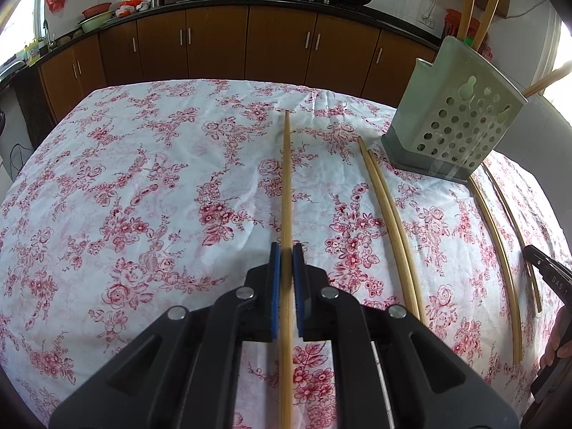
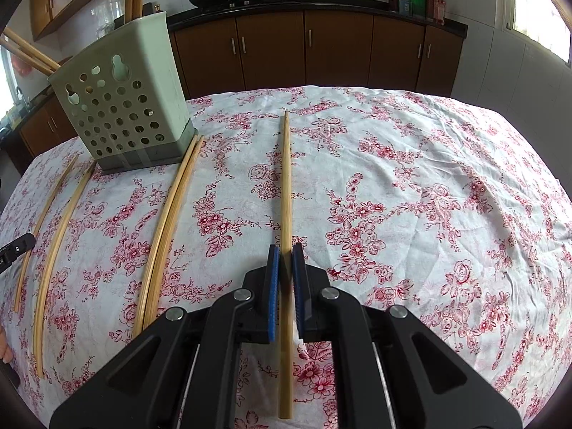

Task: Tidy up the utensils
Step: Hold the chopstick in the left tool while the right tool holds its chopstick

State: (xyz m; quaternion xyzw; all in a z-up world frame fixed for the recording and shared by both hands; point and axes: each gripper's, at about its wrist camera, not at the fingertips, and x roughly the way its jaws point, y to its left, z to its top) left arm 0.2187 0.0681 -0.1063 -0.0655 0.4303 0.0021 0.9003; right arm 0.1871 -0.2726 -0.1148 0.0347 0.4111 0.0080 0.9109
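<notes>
a: chopsticks first. our left gripper (image 1: 286,255) is pinching one chopstick (image 1: 286,178), pads pressed on the shaft, its tip out toward twelve o'clock over the floral cloth (image 1: 143,178). our right gripper (image 2: 285,255) pinches its own chopstick (image 2: 286,178) the same way.

b: why grip so far back?

a: we'd guess so the long front end stays free to drop into the holder (image 1: 454,121). it stands at about two o'clock from our left gripper, eleven from our right, with some chopsticks already leaning in it.

b: and the rest?

a: one close pair (image 1: 389,214) lies flat at one o'clock just beside the holder's base, two more (image 1: 500,250) lie past it at three. they look still unsorted.
</notes>
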